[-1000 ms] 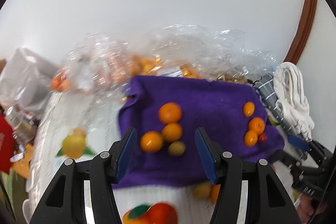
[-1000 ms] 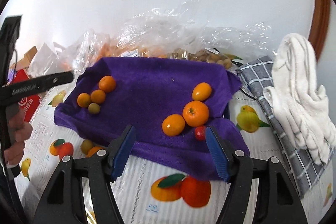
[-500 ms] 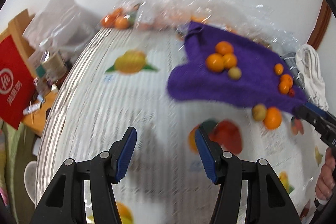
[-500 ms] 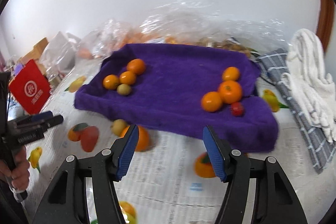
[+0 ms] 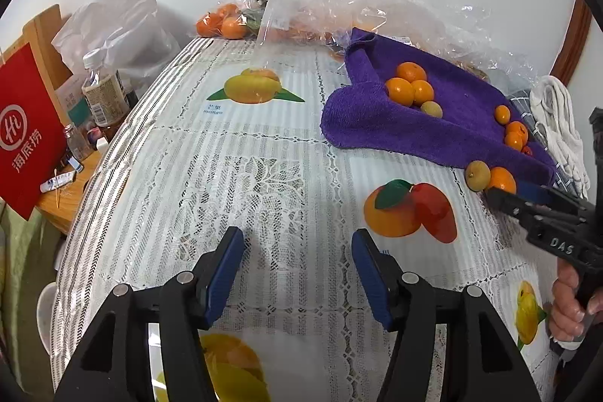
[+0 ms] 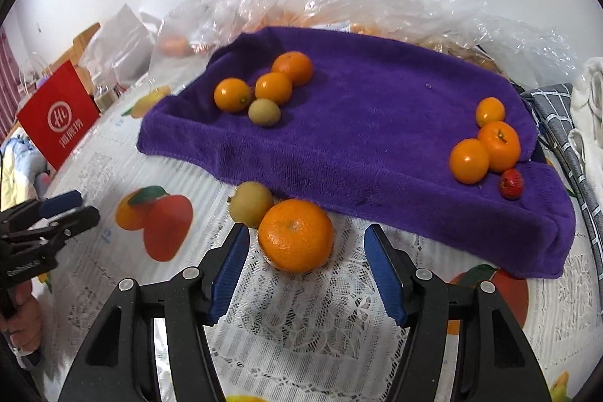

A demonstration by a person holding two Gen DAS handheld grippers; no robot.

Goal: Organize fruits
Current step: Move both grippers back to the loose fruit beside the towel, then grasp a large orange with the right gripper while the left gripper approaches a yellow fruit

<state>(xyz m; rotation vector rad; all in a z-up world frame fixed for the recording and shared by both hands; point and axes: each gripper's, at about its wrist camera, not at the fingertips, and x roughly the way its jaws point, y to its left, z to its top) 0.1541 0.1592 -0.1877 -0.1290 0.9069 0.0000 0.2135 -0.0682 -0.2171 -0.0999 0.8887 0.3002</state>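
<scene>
Right tongs (image 6: 305, 264) closing, pads not yet touching the orange (image 6: 296, 235) just ahead between them on the counter (image 6: 301, 319), by the purple towel (image 6: 361, 138) front edge. Left tongs (image 5: 297, 264) opening over bare cloth.

A large orange (image 6: 296, 235) and a yellow-green fruit (image 6: 250, 203) touch on the table (image 6: 301, 319) just beside the purple towel (image 6: 361, 123), which carries two fruit clusters.
</scene>
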